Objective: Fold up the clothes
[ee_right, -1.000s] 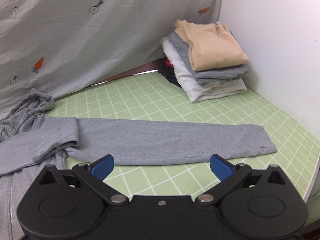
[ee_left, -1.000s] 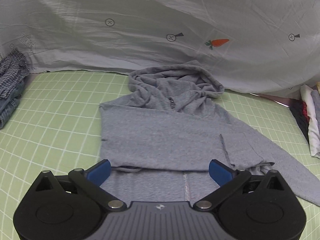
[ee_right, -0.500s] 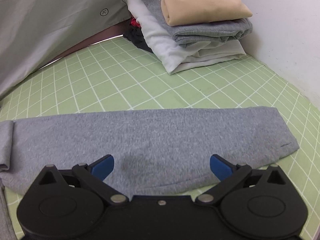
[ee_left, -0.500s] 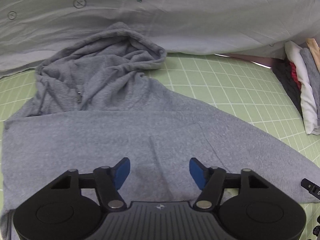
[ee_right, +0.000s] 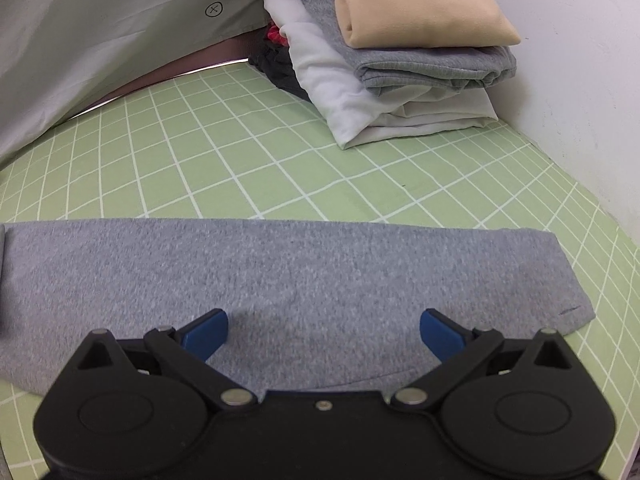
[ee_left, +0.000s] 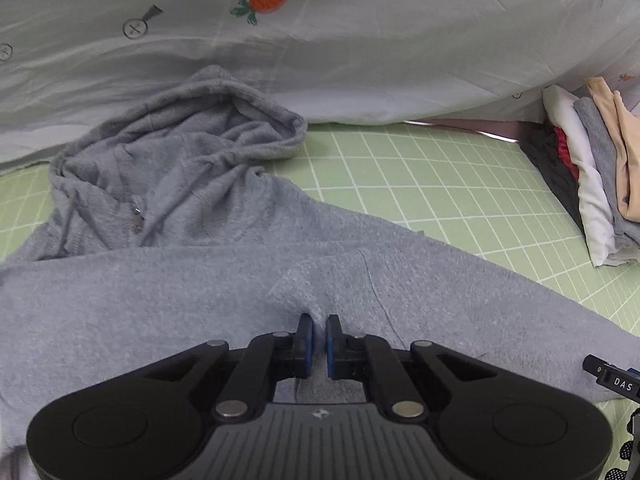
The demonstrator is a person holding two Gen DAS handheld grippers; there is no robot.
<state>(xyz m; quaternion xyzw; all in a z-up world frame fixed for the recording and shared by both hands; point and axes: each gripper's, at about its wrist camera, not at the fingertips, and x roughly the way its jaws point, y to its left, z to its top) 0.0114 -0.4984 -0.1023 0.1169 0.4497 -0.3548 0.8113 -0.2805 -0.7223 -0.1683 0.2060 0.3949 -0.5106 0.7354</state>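
A grey zip hoodie (ee_left: 168, 280) lies flat on the green grid mat (ee_left: 440, 184), hood toward the back. My left gripper (ee_left: 318, 336) is shut on a pinch of the hoodie's fabric near the shoulder, where the sleeve starts. The hoodie's sleeve (ee_right: 280, 276) stretches flat across the mat (ee_right: 240, 152) in the right wrist view. My right gripper (ee_right: 324, 330) is open, low over the sleeve's middle, one blue pad on each side.
A stack of folded clothes (ee_right: 400, 52) sits at the back right by the white wall (ee_right: 580, 60); it also shows in the left wrist view (ee_left: 600, 168). A grey carrot-print sheet (ee_left: 320, 40) hangs behind the mat.
My left gripper has closed on the hoodie fabric after moving in low. My right gripper has moved closer over the sleeve and stays open.
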